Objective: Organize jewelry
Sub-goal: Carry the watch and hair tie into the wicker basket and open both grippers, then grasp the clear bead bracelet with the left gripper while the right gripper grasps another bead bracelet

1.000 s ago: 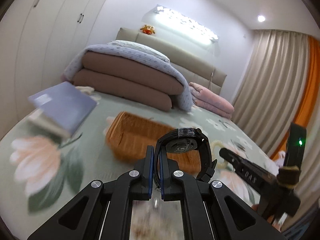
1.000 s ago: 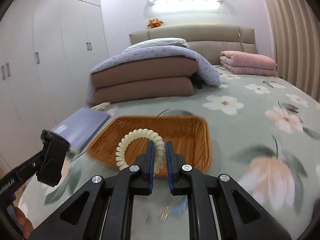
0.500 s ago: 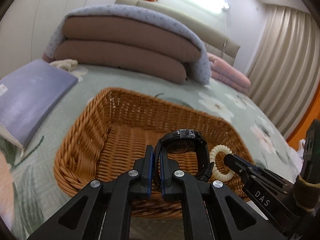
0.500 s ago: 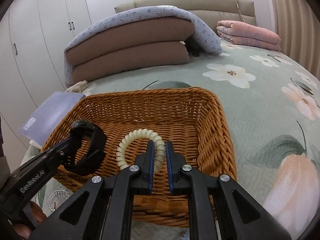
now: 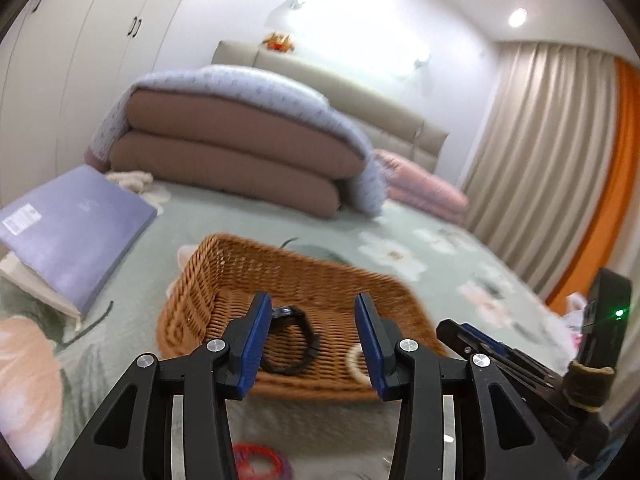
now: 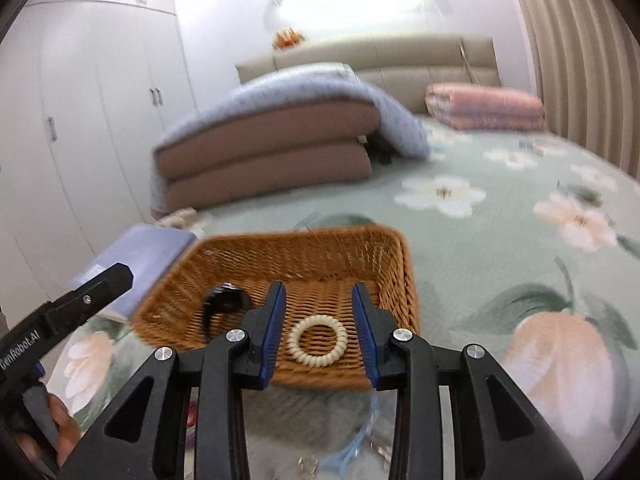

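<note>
A brown wicker basket [image 5: 224, 280] sits on the flowered bedspread; it also shows in the right wrist view [image 6: 312, 248]. A black watch [image 5: 290, 338] lies inside it at the left, seen too in the right wrist view [image 6: 224, 300]. A cream spiral hair tie [image 6: 318, 340] lies inside at the right; its edge shows in the left wrist view [image 5: 354, 360]. My left gripper [image 5: 312, 344] is open and empty above the basket's near side. My right gripper [image 6: 318, 334] is open and empty, just above the hair tie.
A lilac book [image 5: 76, 228] lies left of the basket. Folded brown quilts [image 5: 232, 152] and a pink blanket [image 6: 484, 112] lie farther back. A red ring [image 5: 256, 460] and other small items [image 6: 344, 456] lie on the bedspread near me. Curtains hang at the right.
Both grippers opened and let go: the watch and the hair tie now lie in the basket. Both grippers have pulled back and up a little.
</note>
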`<action>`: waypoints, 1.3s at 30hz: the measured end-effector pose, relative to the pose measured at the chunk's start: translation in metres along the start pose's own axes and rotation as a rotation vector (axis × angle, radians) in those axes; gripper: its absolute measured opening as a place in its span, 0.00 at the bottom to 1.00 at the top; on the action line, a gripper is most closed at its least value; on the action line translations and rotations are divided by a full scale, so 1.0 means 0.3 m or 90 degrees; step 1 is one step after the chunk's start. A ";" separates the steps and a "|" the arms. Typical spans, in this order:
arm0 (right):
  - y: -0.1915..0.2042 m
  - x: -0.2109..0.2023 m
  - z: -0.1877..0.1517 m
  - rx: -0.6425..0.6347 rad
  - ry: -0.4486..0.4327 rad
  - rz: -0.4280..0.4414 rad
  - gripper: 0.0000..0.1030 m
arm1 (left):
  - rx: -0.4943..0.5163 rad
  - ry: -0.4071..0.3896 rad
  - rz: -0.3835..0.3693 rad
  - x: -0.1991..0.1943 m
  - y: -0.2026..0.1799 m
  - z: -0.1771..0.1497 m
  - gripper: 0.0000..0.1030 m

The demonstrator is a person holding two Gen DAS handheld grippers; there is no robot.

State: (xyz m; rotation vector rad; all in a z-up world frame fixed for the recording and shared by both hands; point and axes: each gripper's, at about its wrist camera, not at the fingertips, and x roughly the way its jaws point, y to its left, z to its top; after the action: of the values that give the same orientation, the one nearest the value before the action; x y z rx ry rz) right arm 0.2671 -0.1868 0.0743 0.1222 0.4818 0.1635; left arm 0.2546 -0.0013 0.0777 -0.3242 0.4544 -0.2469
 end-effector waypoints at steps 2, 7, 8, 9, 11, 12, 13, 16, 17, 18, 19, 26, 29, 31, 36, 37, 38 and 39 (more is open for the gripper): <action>0.034 -0.075 -0.015 -0.021 -0.011 0.000 0.36 | 0.018 -0.010 0.003 -0.091 -0.007 -0.006 0.43; 0.119 -0.222 -0.115 -0.054 -0.014 0.041 0.36 | 0.025 -0.028 0.030 -0.319 0.053 -0.077 0.43; 0.141 -0.247 -0.146 -0.067 -0.016 0.046 0.36 | 0.017 -0.029 0.033 -0.353 0.072 -0.094 0.43; 0.153 -0.257 -0.164 -0.075 -0.015 0.047 0.36 | 0.007 -0.031 0.034 -0.382 0.098 -0.113 0.43; 0.183 -0.279 -0.208 -0.094 -0.015 0.048 0.36 | -0.016 -0.033 0.038 -0.420 0.157 -0.150 0.43; 0.194 -0.287 -0.232 -0.101 -0.014 0.052 0.36 | -0.025 -0.030 0.042 -0.424 0.186 -0.168 0.43; 0.201 -0.293 -0.257 -0.106 -0.014 0.055 0.36 | -0.032 -0.027 0.046 -0.421 0.208 -0.179 0.43; 0.207 -0.274 -0.326 -0.119 0.007 0.053 0.36 | -0.046 -0.011 0.050 -0.398 0.264 -0.201 0.43; 0.199 -0.261 -0.344 -0.120 0.019 0.053 0.36 | -0.047 -0.004 0.048 -0.379 0.273 -0.202 0.43; 0.190 -0.238 -0.365 -0.115 0.041 0.051 0.36 | -0.046 0.007 0.041 -0.359 0.277 -0.208 0.43; 0.180 -0.222 -0.375 -0.109 0.055 0.052 0.36 | -0.045 0.020 0.031 -0.340 0.276 -0.213 0.43; 0.097 -0.158 -0.382 -0.045 0.115 0.083 0.36 | -0.071 0.116 0.011 -0.200 0.288 -0.271 0.42; 0.098 -0.136 -0.389 -0.042 0.137 0.086 0.36 | -0.097 0.131 0.015 -0.150 0.315 -0.255 0.34; 0.102 -0.135 -0.392 -0.048 0.144 0.093 0.36 | -0.081 0.148 0.024 -0.104 0.309 -0.242 0.34; 0.143 -0.113 -0.413 -0.083 0.173 0.107 0.36 | -0.039 0.192 0.078 -0.012 0.306 -0.250 0.33; 0.153 -0.111 -0.420 -0.092 0.175 0.103 0.36 | -0.043 0.202 0.082 0.004 0.317 -0.255 0.31; 0.163 -0.109 -0.425 -0.102 0.177 0.100 0.36 | -0.050 0.209 0.085 0.012 0.329 -0.259 0.30; 0.171 -0.109 -0.429 -0.109 0.178 0.101 0.36 | -0.056 0.214 0.084 0.018 0.339 -0.265 0.30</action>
State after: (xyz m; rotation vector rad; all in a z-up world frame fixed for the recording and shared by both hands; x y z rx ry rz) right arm 0.1715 -0.1325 -0.0162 -0.0315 0.7351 0.3788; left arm 0.2388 0.0706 -0.0283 -0.3384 0.8177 -0.1522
